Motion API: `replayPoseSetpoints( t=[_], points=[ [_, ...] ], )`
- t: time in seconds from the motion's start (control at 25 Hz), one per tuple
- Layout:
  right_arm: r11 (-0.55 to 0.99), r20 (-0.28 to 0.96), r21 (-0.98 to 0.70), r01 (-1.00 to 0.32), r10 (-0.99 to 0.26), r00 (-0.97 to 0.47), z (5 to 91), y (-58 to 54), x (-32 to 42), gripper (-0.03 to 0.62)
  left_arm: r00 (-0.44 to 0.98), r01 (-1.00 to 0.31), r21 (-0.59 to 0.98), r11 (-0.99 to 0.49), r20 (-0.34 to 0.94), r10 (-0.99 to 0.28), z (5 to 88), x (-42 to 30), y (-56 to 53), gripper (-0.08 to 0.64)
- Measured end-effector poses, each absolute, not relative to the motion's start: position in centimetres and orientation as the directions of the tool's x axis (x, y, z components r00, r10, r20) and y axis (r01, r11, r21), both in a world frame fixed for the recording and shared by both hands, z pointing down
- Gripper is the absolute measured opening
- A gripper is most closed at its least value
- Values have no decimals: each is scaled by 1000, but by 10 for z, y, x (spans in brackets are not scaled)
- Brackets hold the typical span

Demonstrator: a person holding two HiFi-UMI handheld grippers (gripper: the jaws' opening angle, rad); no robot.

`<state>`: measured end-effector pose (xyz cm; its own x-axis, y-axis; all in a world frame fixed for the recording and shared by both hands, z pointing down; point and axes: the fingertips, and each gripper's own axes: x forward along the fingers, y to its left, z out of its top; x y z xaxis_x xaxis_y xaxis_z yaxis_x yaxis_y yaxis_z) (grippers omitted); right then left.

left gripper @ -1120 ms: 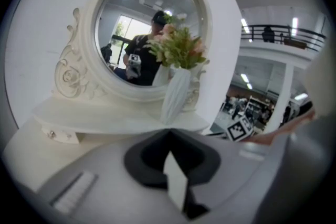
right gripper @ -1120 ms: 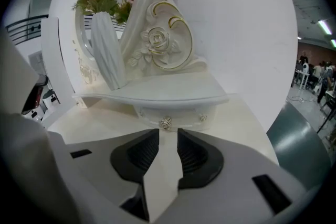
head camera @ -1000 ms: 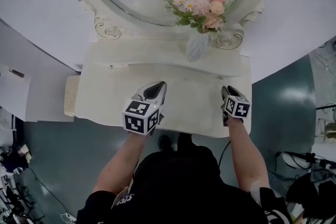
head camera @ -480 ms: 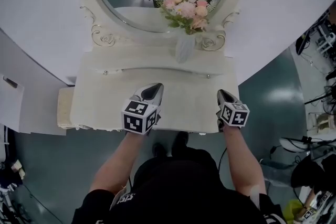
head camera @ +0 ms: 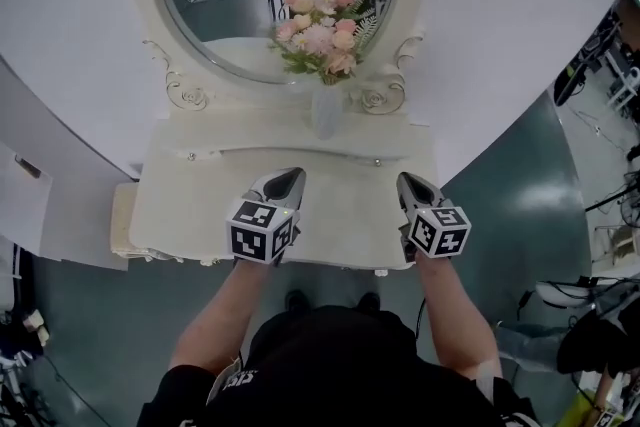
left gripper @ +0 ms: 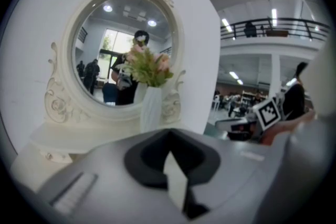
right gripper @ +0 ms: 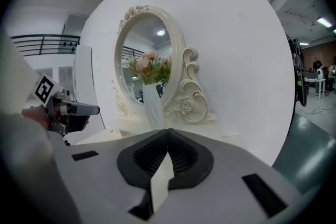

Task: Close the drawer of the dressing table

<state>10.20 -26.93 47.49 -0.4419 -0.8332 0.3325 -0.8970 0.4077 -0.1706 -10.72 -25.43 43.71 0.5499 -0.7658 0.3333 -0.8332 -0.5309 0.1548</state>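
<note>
1. Left gripper point(head camera: 289, 174): fingers together, empty, over the counter point(head camera: 190, 205).
2. Right gripper point(head camera: 404, 179): fingers just closed together, nothing between.
3. Drawer point(head camera: 310, 264): front a thin strip at counter's front edge, beneath both grippers.

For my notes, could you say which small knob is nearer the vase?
The right knob, close beside the vase; the left knob sits far from it.

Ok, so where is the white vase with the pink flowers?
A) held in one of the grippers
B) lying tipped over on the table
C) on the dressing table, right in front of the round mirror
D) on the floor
C: the white vase stands upright at the back of the dressing table, just in front of the round mirror.
</note>
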Motion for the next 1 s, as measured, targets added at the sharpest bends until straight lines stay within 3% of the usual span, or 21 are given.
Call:
replayPoseSetpoints(
  t=[0.32, 0.6, 1.0],
  points=[
    [551, 243, -70, -832, -799, -550, 423, -270, 133, -6, 479, -877, 140, -459, 311, -821, 416, -56, -263, 9],
    [587, 168, -114, -802, -784, -598, 397, -267, 168, -6, 390, -920, 95, -379, 284, -876, 399, -38, -268, 9],
    [620, 79, -7, -785, -782, -618, 340, -254, 175, -7, 415, -910, 59, -411, 193, -889, 356, -38, -263, 9]
  ],
)
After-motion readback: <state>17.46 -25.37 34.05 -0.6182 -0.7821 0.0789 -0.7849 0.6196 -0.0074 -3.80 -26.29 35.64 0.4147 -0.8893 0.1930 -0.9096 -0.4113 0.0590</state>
